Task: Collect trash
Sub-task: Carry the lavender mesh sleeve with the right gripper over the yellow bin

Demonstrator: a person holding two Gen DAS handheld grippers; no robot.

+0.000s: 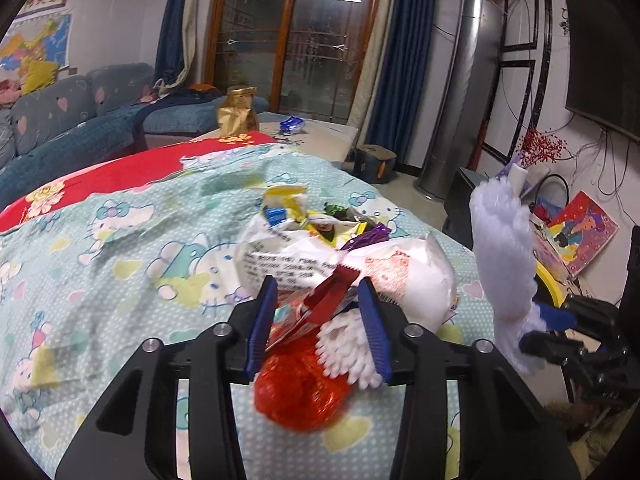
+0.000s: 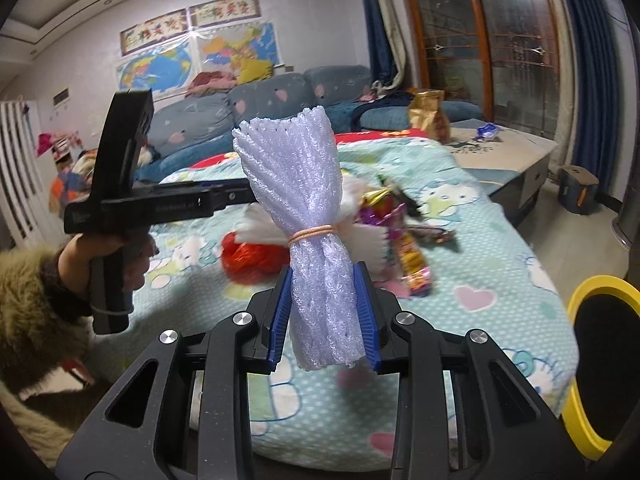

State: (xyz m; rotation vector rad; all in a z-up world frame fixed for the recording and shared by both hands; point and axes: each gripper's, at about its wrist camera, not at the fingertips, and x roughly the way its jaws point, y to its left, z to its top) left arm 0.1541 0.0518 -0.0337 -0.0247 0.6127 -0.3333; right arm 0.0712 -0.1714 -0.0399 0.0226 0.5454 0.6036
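Observation:
A pile of trash lies on the Hello Kitty cloth [image 1: 120, 248]: a white plastic bag [image 1: 416, 280], a yellow wrapper [image 1: 288, 204], a purple wrapper [image 1: 368, 236] and a crumpled red bag [image 1: 296, 396]. My left gripper [image 1: 318, 282] sits low over the pile. A red wrapper [image 1: 328, 296] and a white foam piece [image 1: 344, 344] fill the gap between its blue pads and touch both. My right gripper [image 2: 323, 276] is shut on a white foam net bundle [image 2: 304, 200] tied with a rubber band, held upright above the cloth's near edge. The same bundle [image 1: 504, 240] shows at the right of the left wrist view.
A yellow-rimmed bin [image 2: 576, 300] stands at the right beside the covered table. A gold bag [image 1: 236, 114] and a blue wrapper [image 1: 293, 123] lie at the far end. A hand in a fur-cuffed sleeve [image 2: 24, 300] holds the left gripper's handle. A sofa [image 2: 260, 100] lies behind.

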